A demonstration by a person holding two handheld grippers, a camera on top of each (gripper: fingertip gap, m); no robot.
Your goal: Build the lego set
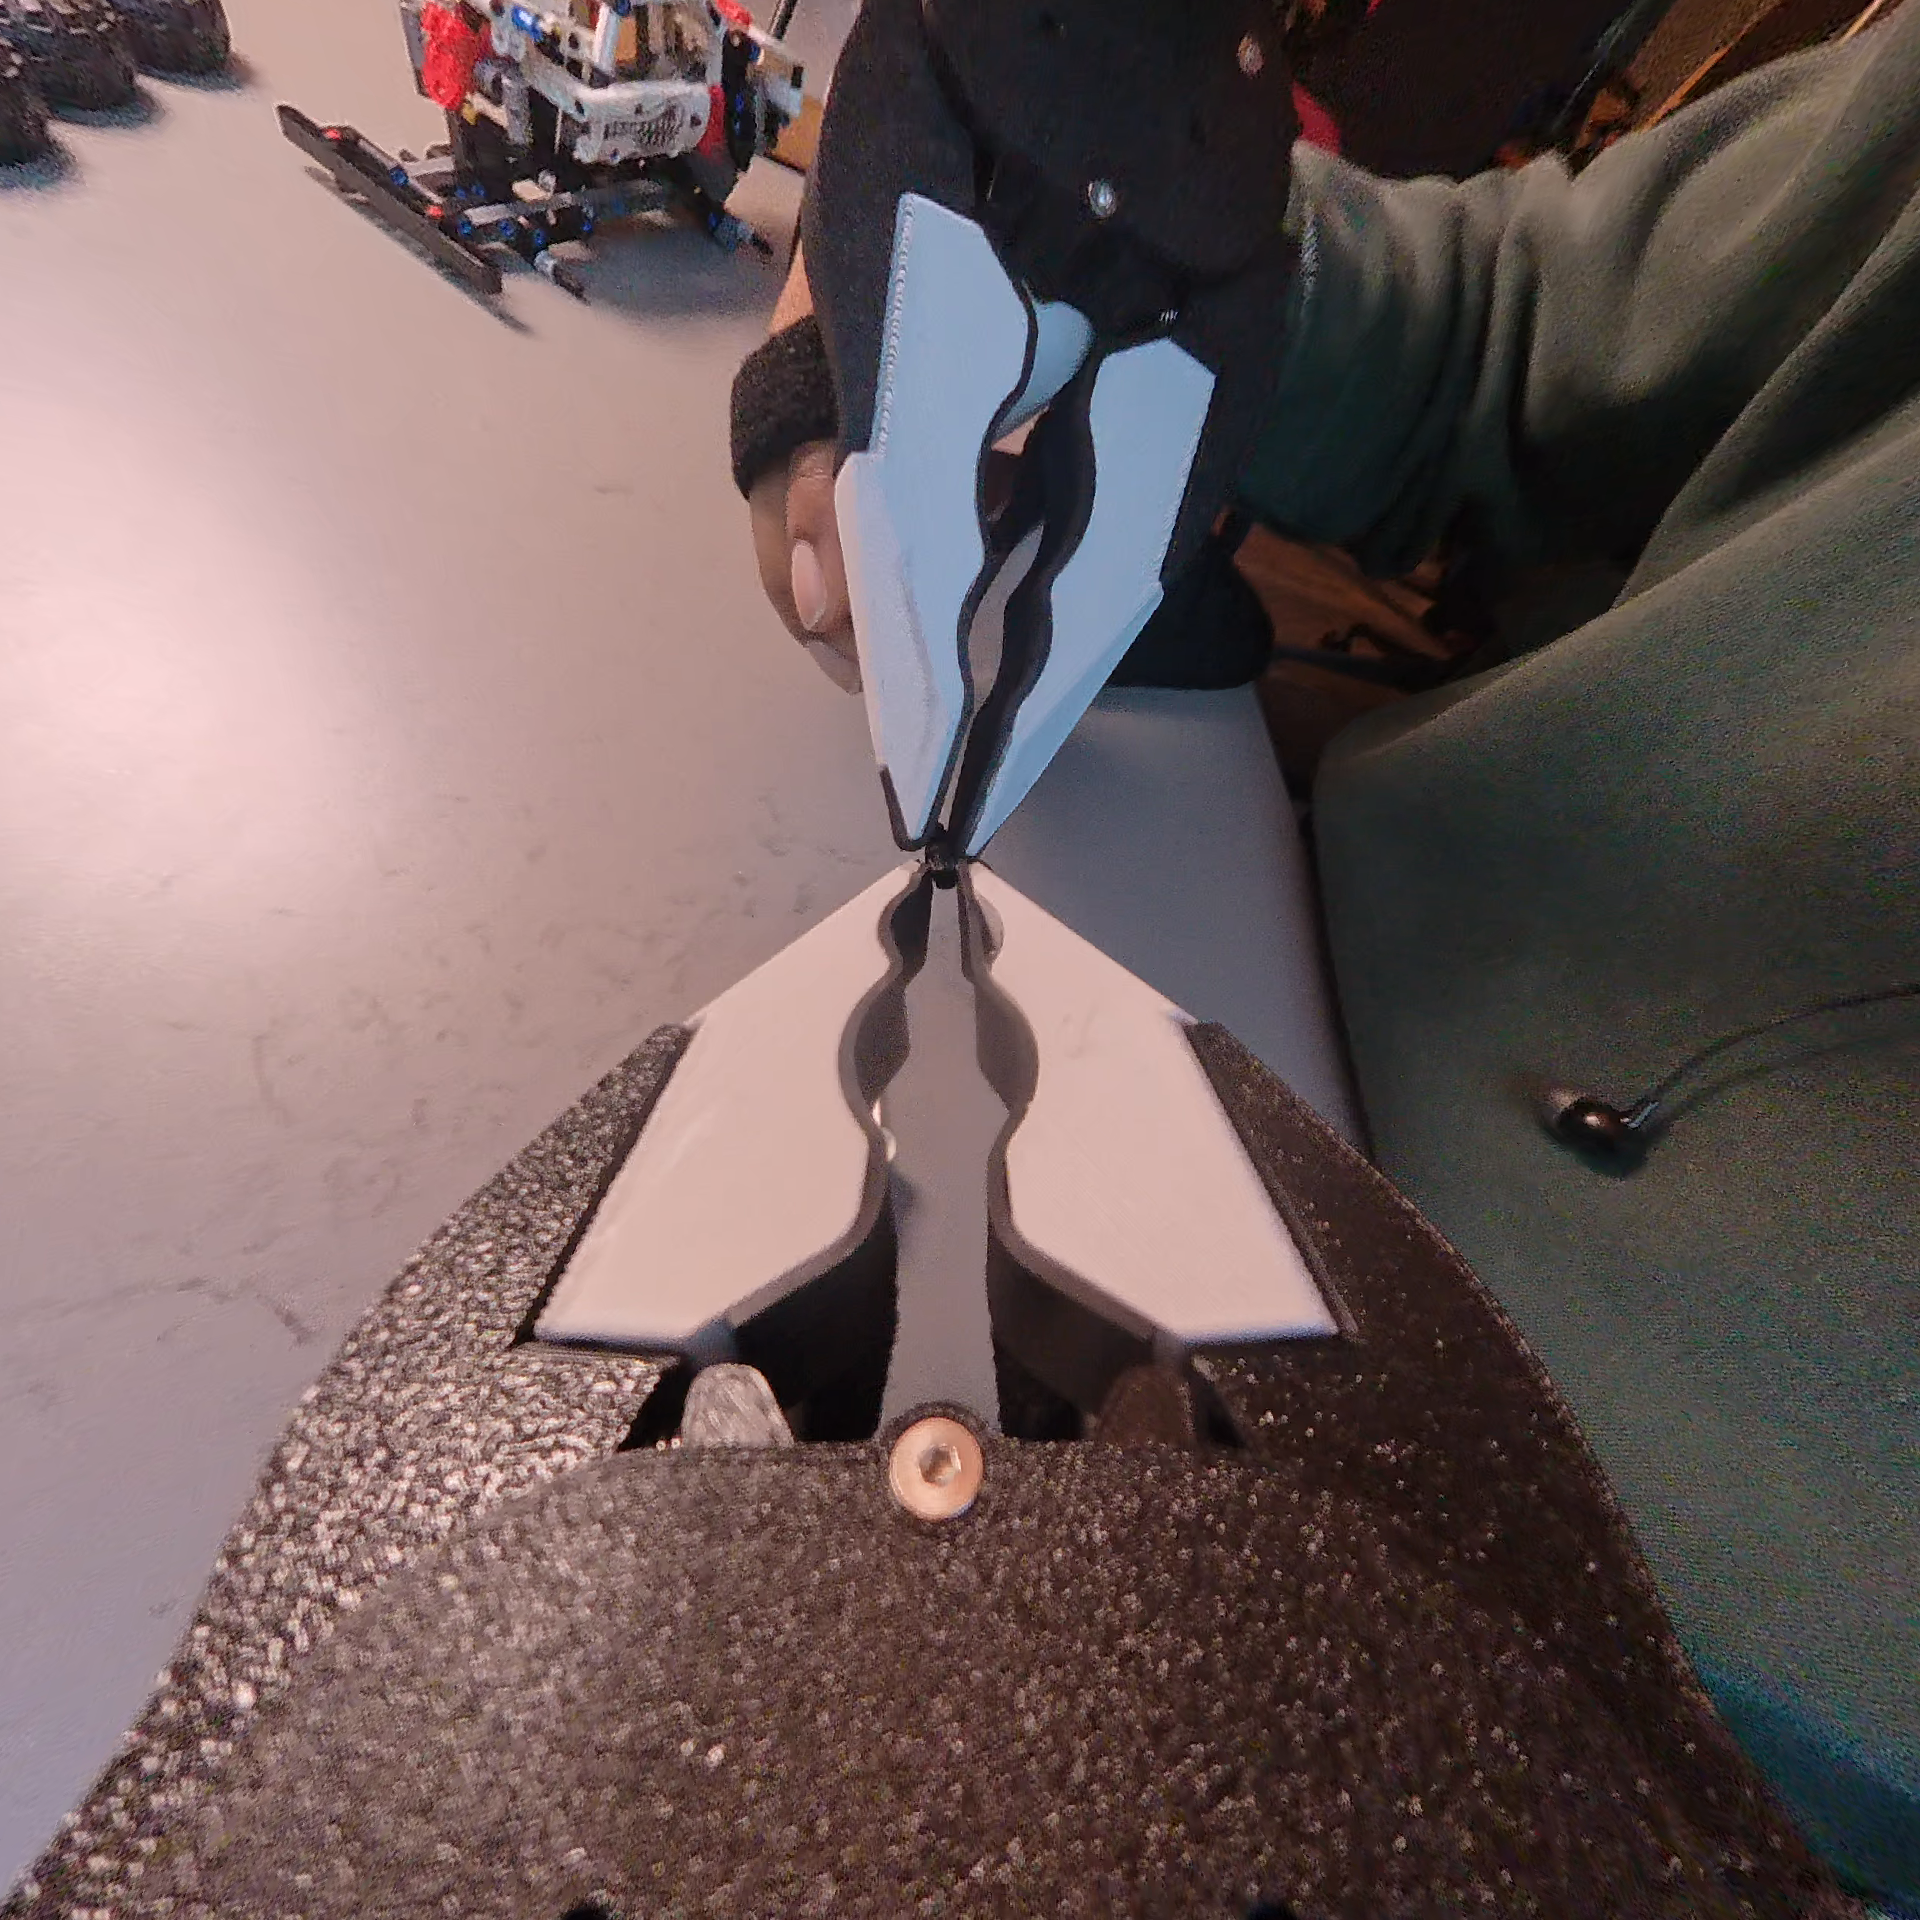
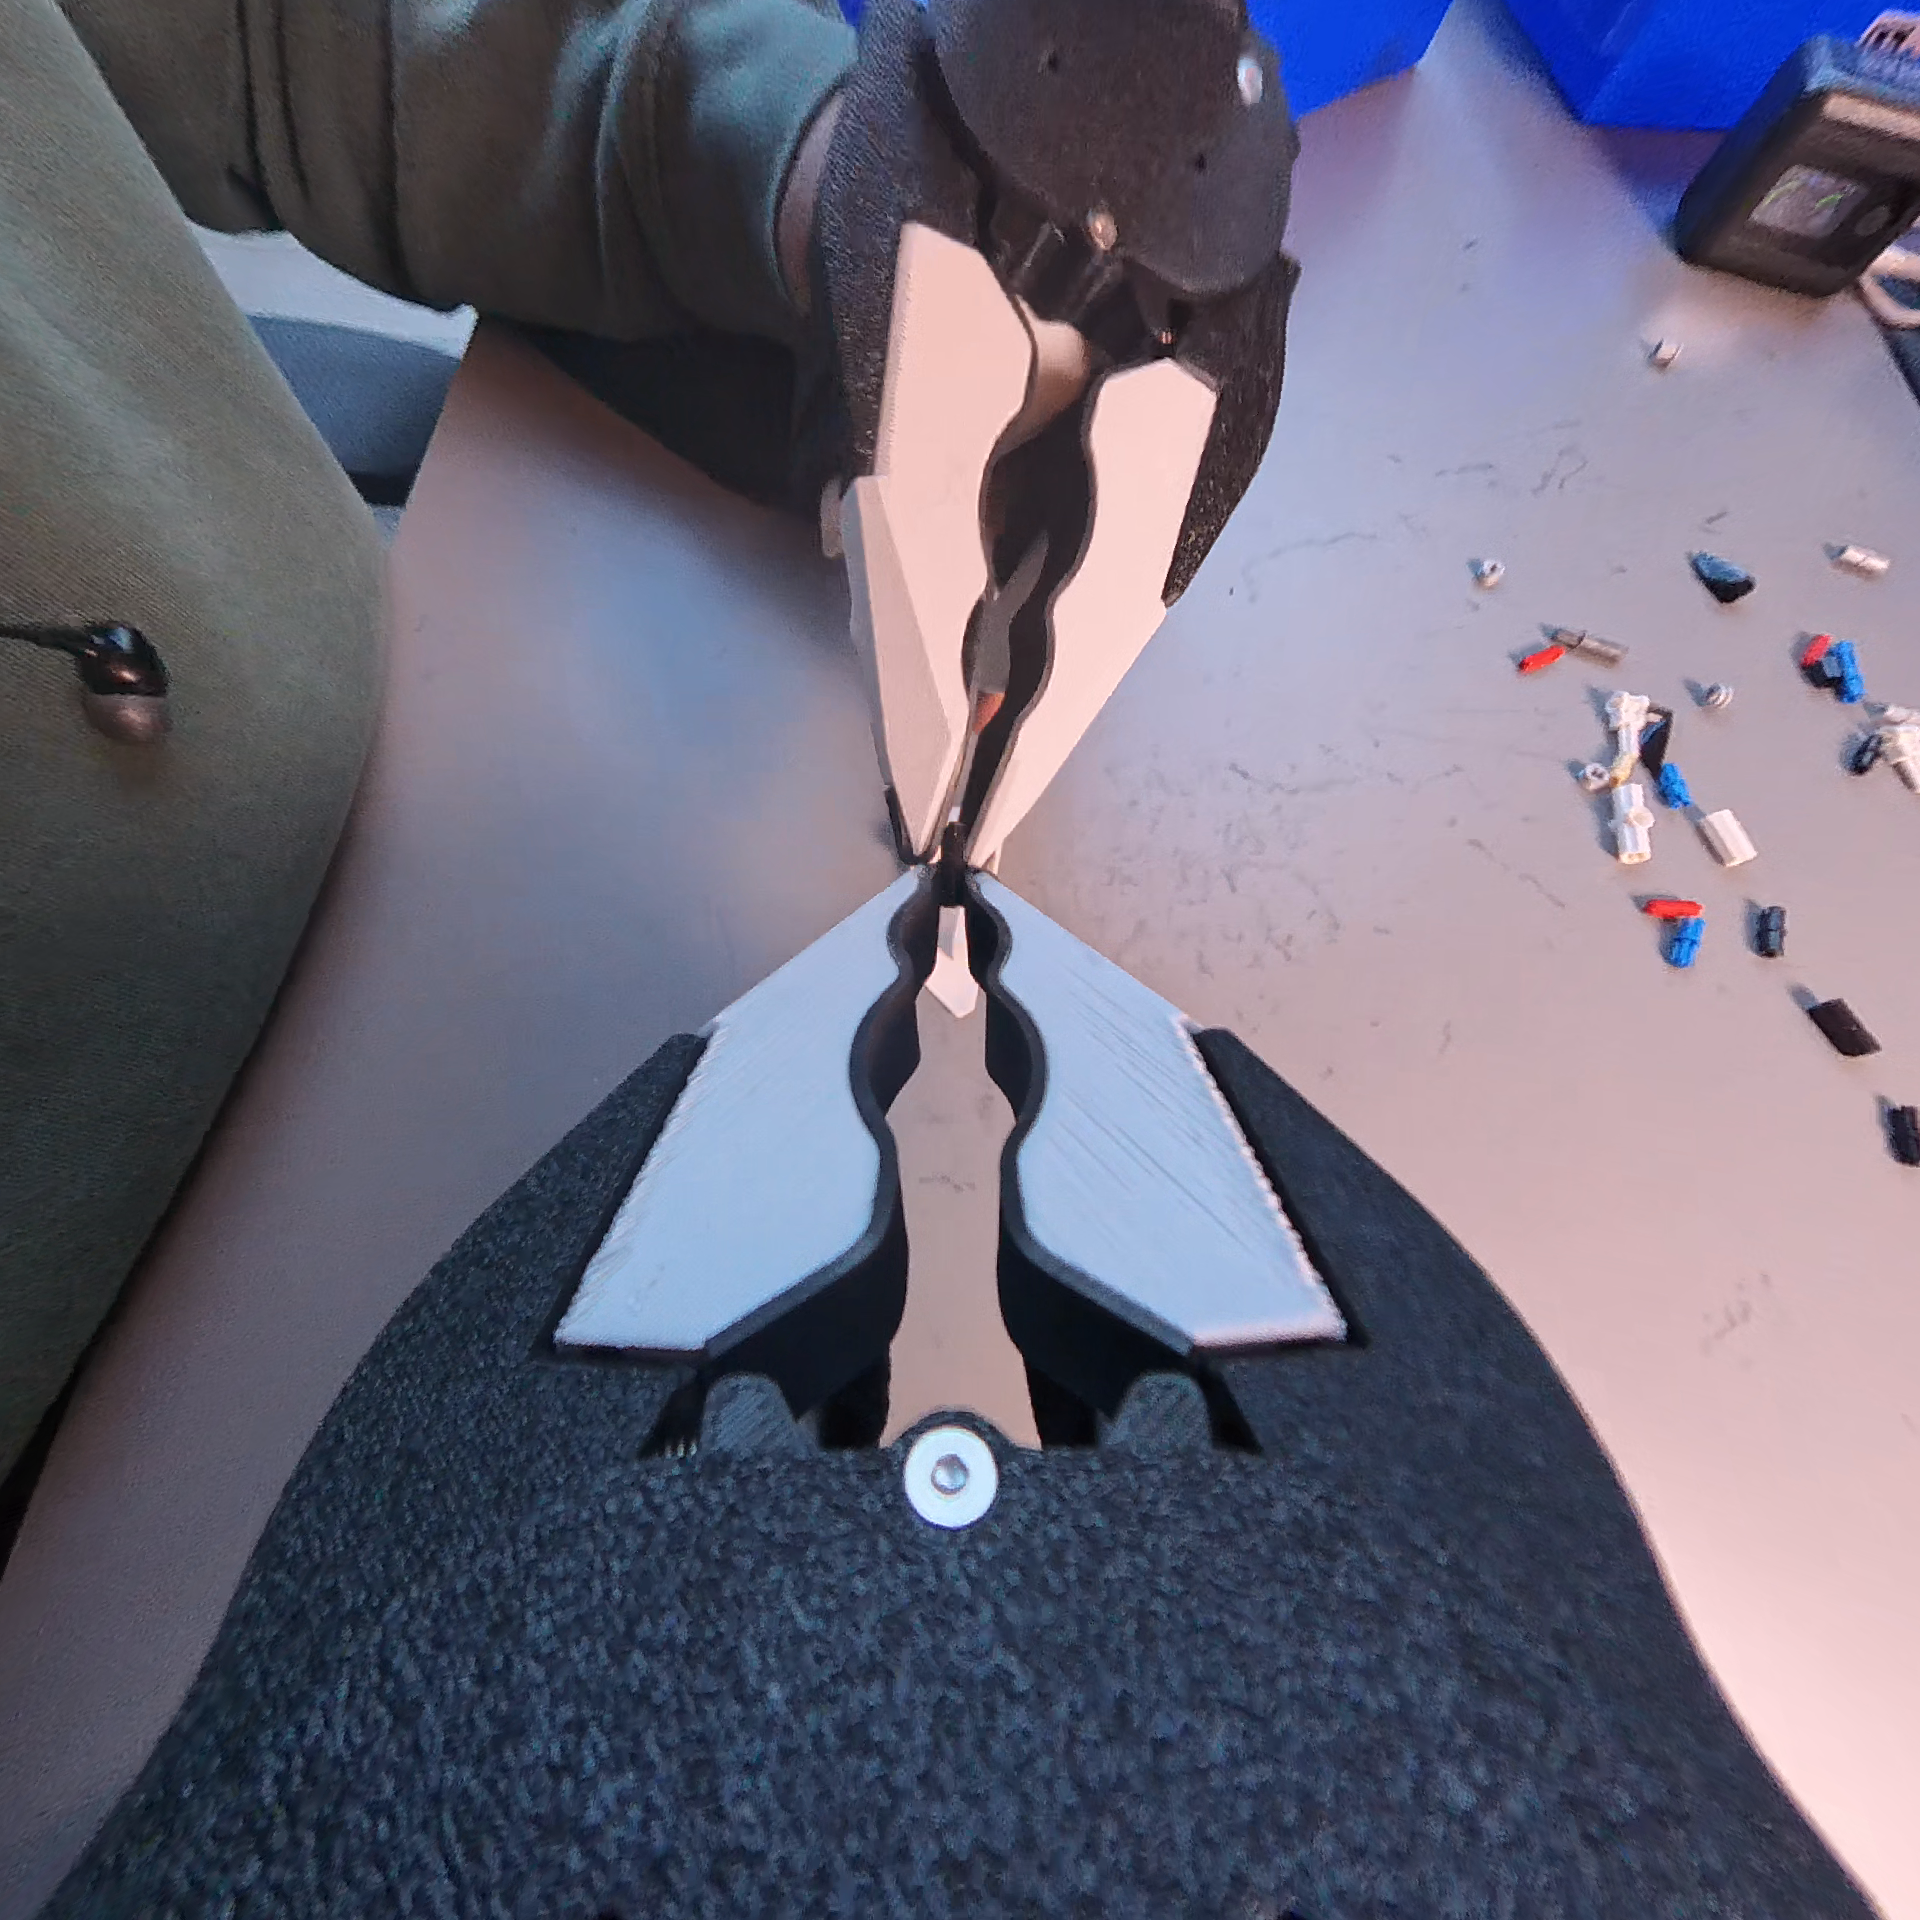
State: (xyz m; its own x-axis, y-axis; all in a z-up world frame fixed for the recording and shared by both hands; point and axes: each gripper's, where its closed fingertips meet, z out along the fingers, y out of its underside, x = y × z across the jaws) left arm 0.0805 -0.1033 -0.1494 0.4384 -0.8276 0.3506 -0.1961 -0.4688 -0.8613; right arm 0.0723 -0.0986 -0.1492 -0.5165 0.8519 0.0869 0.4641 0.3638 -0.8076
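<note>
My two grippers meet tip to tip above the table's near edge. In the left wrist view my left gripper [image 1: 940, 883] is shut at the tips on a small black lego piece [image 1: 943, 864]. The right gripper [image 1: 940, 840] comes down from above and pinches the same piece. In the right wrist view my right gripper [image 2: 951, 888] is shut on the small black piece [image 2: 954, 844], with the left gripper [image 2: 951, 826] facing it. The piece is mostly hidden by the fingertips. The partly built white, red and black lego vehicle [image 1: 603, 114] stands far back on the table.
Several loose lego pieces [image 2: 1683, 779], white, blue, red and black, lie scattered at the right. Black tyres [image 1: 73, 62] sit at the far left. A black device [image 2: 1808, 197] and blue bins [image 2: 1704, 62] stand at the back right. A person's green sleeve [image 1: 1558, 364] is close by.
</note>
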